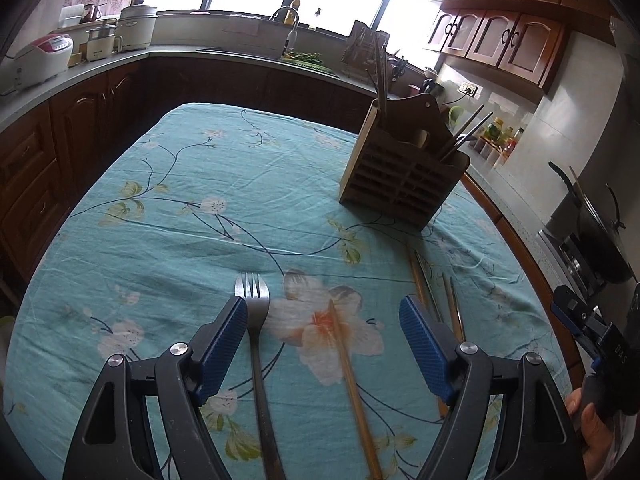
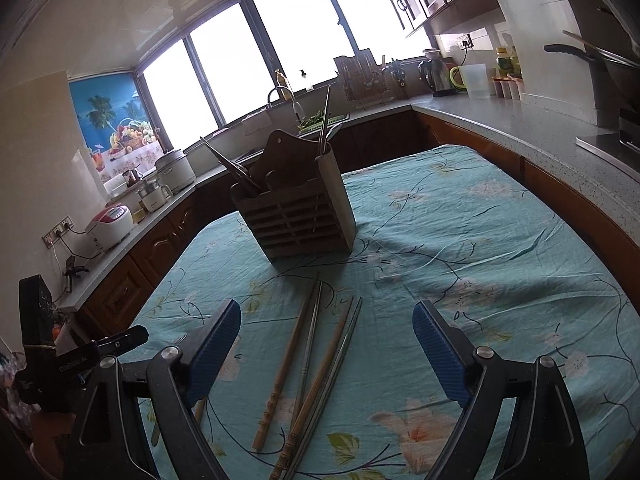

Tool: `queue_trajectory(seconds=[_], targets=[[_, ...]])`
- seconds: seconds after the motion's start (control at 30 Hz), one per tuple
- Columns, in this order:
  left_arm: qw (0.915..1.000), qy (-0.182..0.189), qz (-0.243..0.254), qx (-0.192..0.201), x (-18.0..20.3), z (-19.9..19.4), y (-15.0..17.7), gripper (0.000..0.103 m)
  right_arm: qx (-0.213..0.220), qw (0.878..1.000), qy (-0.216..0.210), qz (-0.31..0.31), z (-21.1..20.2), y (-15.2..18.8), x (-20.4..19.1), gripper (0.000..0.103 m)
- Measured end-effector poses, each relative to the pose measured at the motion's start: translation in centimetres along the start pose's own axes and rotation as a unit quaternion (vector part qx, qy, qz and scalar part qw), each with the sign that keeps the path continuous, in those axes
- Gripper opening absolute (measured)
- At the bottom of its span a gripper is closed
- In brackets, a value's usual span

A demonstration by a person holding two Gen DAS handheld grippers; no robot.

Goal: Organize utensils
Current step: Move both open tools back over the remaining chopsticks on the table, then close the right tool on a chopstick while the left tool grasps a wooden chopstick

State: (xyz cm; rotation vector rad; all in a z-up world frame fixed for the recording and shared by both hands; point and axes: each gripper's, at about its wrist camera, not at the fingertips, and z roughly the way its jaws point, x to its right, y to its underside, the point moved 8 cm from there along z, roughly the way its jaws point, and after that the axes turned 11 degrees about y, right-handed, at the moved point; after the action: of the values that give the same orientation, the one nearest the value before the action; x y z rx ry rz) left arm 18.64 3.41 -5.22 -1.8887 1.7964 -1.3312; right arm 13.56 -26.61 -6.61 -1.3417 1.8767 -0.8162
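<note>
A: Hovering, both sets released. Left tongs (image 1: pixel 324 344) spread wide over a fork (image 1: pixel 253 320) and one wooden chopstick (image 1: pixel 352 376), gripping nothing.

B: Right side?

A: Right tongs (image 2: pixel 327 354) also released, above four loose chopsticks (image 2: pixel 312 364), wood and metal, flat on the floral cloth (image 2: pixel 480 240) covering the worktop.

B: Holder?

A: Wooden utensil caddy (image 2: pixel 296 216) upright beyond them, more chopsticks standing inside.

Left gripper (image 1: pixel 324 344) spread wide, right gripper (image 2: pixel 326 350) likewise, both unladen
</note>
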Motion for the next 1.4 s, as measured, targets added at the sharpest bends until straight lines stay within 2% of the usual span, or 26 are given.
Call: queue_trajectory(seconds=[0.13, 0.33, 0.5, 0.67, 0.8, 0.97, 1.13, 1.33, 1.4], targets=[[0.9999, -0.003, 0.003, -0.013, 0.2, 0.7, 0.2, 0.078, -0.016, 1.000, 0.009, -0.006, 0.8, 0.8, 0.1, 0.085], [0.9992, -0.010, 0.018, -0.034, 0.8, 2.3, 0.6, 0.076, -0.035, 0.999, 0.011, -0.011, 2.0, 1.2, -0.2, 0.071], [0.9980, -0.013, 0.024, -0.056, 0.9, 3.9, 0.9, 0.074, -0.059, 0.998, 0.007, -0.017, 3.5, 1.8, -0.7, 0.048], [0.9966, -0.015, 0.027, -0.076, 0.8, 5.3, 0.9, 0.069, -0.080, 0.996, 0.000, -0.028, 5.2, 2.0, -1.6, 0.035], [0.9945, -0.019, 0.034, -0.097, 0.8, 6.7, 1.0, 0.061, -0.104, 0.994, -0.008, -0.041, 7.1, 2.1, -2.7, 0.024], [0.9917, -0.017, 0.036, -0.122, 0.9, 8.3, 1.5, 0.056, -0.131, 0.989, -0.017, -0.060, 9.7, 2.6, -4.3, 0.023], [0.9896, -0.017, 0.035, -0.139, 0.4, 9.7, 1.9, 0.051, -0.154, 0.985, -0.008, -0.081, 12.3, 2.8, -5.1, 0.023], [0.9893, -0.020, 0.046, -0.137, 0.0, 11.1, 1.4, 0.040, -0.167, 0.981, 0.007, -0.098, 14.8, 2.8, -5.3, 0.022], [0.9892, -0.027, 0.051, -0.135, -0.2, 11.5, 1.2, 0.032, -0.168, 0.980, 0.012, -0.104, 15.3, 2.4, -5.4, 0.022]])
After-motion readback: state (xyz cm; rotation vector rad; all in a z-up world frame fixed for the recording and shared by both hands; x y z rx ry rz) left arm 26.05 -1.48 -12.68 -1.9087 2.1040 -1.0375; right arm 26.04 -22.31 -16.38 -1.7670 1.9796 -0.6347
